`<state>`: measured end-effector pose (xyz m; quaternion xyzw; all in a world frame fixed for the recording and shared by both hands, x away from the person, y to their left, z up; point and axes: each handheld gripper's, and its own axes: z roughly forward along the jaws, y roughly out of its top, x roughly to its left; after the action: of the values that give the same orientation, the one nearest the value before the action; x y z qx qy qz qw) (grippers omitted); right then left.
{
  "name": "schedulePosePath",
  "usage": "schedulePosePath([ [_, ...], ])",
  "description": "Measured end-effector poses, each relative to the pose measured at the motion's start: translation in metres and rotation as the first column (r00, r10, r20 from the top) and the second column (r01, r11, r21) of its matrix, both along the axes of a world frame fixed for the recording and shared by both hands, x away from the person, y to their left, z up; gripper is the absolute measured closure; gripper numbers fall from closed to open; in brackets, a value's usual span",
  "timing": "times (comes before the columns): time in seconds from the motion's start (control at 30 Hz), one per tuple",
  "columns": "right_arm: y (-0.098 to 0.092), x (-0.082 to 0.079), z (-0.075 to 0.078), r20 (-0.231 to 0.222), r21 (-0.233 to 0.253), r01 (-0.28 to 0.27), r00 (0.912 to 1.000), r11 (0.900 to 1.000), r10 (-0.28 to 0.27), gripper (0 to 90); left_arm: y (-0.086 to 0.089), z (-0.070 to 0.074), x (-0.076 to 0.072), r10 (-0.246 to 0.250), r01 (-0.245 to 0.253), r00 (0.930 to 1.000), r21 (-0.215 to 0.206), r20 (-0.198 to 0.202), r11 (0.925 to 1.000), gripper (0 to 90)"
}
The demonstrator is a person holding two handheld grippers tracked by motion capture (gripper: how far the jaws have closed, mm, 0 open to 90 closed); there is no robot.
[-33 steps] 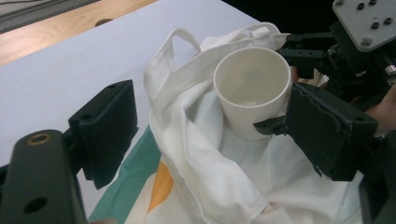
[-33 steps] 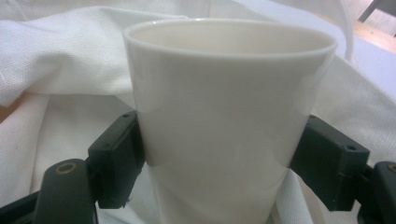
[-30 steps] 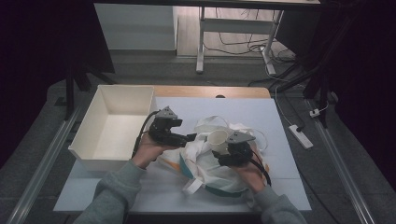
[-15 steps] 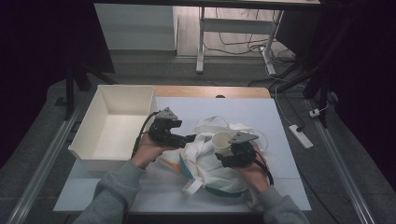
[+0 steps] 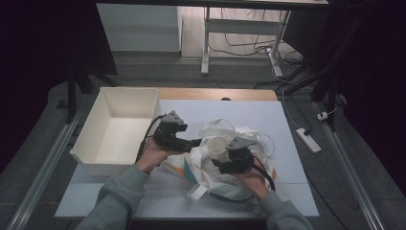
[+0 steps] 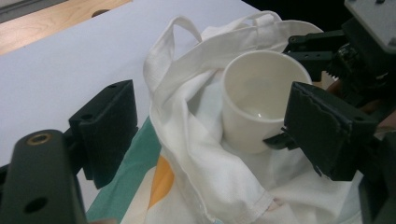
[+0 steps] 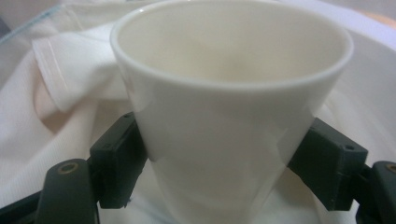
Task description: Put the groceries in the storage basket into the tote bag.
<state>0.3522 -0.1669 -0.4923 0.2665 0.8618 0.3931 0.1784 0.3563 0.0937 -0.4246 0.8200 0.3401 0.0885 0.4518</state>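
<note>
My right gripper point(image 7: 219, 186) clamps the white cup point(image 7: 231, 107) over the cloth bag point(image 5: 225, 179); my left gripper point(image 6: 210, 135) is released, straddling the bag's edge.

White open box point(image 5: 115, 129) sits at the table's left edge, nothing visible inside it. Table point(image 5: 249, 112) has a pale sheet over it; a strip of bare wood point(image 5: 215, 94) shows along the far edge. White power strip point(image 5: 308, 140) lies on the grey floor just right of the table, cord running away from it. Loose cables point(image 5: 249, 48) on the floor beyond, near a white desk leg point(image 5: 206, 43).
</note>
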Motion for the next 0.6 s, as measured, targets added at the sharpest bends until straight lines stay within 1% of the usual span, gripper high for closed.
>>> schedulePosePath([
  [0.07,0.003,0.002,-0.003,0.002,-0.009,-0.004,1.0000,1.000,0.004,23.6,0.000,0.000,0.000,-0.001,0.001,1.0000,0.001,0.001,1.0000,17.6],
  [0.1,0.002,0.003,-0.004,-0.001,0.003,-0.004,1.0000,1.000,0.004,23.6,0.000,0.000,0.000,-0.001,0.001,1.0000,0.000,0.001,1.0000,17.6],
  [0.17,-0.001,0.005,-0.004,-0.016,0.007,0.007,0.9998,1.000,-0.006,23.5,0.000,0.000,0.000,0.000,0.000,1.0000,-0.001,0.000,1.0000,17.6],
  [0.27,-0.007,0.007,-0.003,-0.028,-0.023,0.039,0.9988,0.999,-0.039,23.3,0.000,0.000,-0.001,-0.001,0.001,1.0000,0.000,0.001,1.0000,17.6],
  [0.33,-0.014,0.008,-0.004,-0.045,-0.036,0.051,0.9976,0.998,-0.053,23.0,0.000,0.000,-0.001,-0.002,0.002,1.0000,-0.001,0.004,1.0000,17.6],
  [0.4,-0.016,0.008,-0.006,-0.040,-0.048,0.055,0.9976,0.997,-0.057,23.0,0.000,0.000,-0.001,-0.001,0.001,1.0000,-0.002,0.002,1.0000,17.6],
  [0.53,-0.013,0.008,-0.007,-0.021,-0.067,0.049,0.9985,0.997,-0.051,22.8,-0.001,-0.001,0.000,-0.003,0.003,1.0000,0.004,0.000,1.0000,17.6],
  [0.6,-0.013,0.008,-0.007,-0.029,-0.062,0.050,0.9983,0.997,-0.051,22.5,-0.001,-0.002,0.000,-0.003,0.003,1.0000,0.004,-0.003,1.0000,17.6],
])
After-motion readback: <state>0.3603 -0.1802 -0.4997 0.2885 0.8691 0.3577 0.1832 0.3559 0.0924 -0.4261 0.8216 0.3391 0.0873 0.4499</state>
